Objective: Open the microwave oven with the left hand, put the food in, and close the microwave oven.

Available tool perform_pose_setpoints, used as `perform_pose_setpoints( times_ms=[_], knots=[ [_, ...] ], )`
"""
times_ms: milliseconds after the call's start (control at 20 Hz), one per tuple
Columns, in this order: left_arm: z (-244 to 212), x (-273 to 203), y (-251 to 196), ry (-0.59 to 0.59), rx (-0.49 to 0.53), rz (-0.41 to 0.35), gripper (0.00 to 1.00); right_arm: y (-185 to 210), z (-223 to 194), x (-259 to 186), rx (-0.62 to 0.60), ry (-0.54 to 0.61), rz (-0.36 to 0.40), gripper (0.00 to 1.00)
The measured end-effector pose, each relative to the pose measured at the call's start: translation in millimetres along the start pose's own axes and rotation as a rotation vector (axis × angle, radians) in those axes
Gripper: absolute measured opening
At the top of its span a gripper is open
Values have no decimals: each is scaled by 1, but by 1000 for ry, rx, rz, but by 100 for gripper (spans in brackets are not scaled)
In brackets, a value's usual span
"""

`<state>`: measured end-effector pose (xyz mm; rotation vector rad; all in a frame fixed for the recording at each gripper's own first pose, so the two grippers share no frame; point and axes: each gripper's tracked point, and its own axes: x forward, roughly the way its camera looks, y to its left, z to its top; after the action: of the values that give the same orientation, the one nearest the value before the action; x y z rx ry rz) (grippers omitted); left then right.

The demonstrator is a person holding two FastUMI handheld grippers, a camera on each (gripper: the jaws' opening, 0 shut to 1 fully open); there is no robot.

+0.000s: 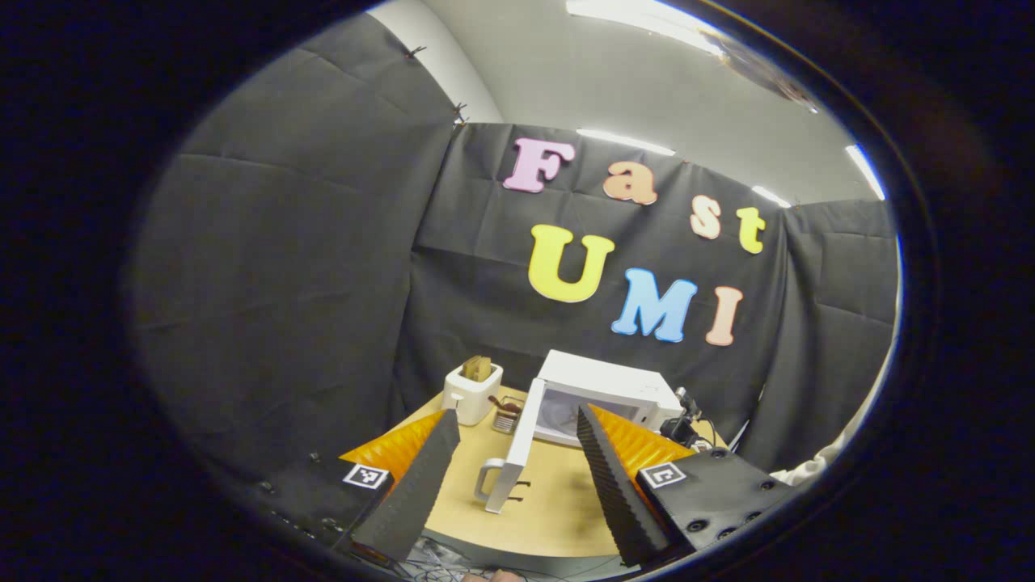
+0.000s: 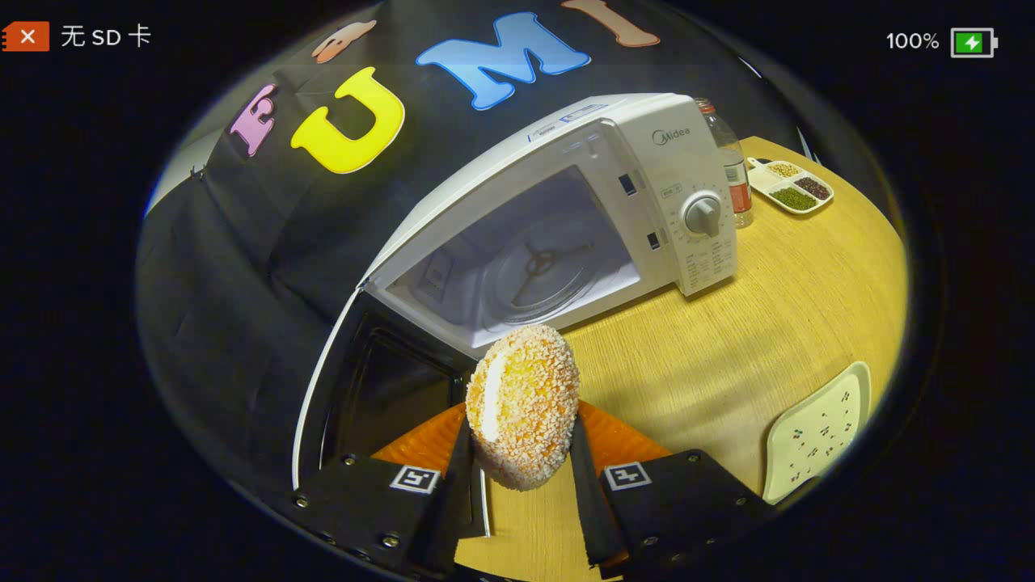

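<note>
One microwave oven (image 2: 582,210) — white, boxy, smooth-sided — stood on the pale wood-grain table (image 2: 728,339), its door (image 2: 364,388) swung wide open to the left. Inside lay one round glass turntable (image 2: 538,275), clear and shallow. One round dial (image 2: 702,215) sat on the control panel at the right.

One piece of food (image 2: 521,418) — a thick disc with a rough, crumb-coated crust and a pale band round its edge — was pinched upright between the two fingers of the right gripper (image 2: 521,453), both pressing on its flat faces. It was held just in front of the oven's open mouth, above the table, not yet inside.

The right gripper view also gave: one clear bottle (image 2: 732,174) just right of the oven, one white divided dish (image 2: 788,187) with three kinds of grain at the far right, and one white rounded plate (image 2: 821,432) with small specks, near right.

The left gripper (image 1: 517,440) was seen from farther back, its ridged fingers (image 1: 614,485) spread wide with nothing between them. Its view showed the oven (image 1: 606,388) small, the door (image 1: 517,444) edge-on with one looped handle (image 1: 487,478) — and one white toaster (image 1: 471,392) holding bread, left of the oven.
</note>
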<state>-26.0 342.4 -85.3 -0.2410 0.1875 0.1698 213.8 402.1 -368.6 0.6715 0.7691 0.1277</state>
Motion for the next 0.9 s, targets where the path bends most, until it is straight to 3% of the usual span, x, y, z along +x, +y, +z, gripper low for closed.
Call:
perform_pose_setpoints(
  times_ms=[550,700,750,900],
  knots=[
    [-26,30,0,130,6,127,94,-3,32,116,94,-96,-26,59],
    [-29,37,0,157,28,154,97,-3,39,144,115,-121,-42,59],
    [-28,37,0,160,34,165,94,-5,44,152,113,-137,-54,59],
    [-30,35,3,182,51,198,100,-8,55,172,127,-164,-60,59]
  ],
)
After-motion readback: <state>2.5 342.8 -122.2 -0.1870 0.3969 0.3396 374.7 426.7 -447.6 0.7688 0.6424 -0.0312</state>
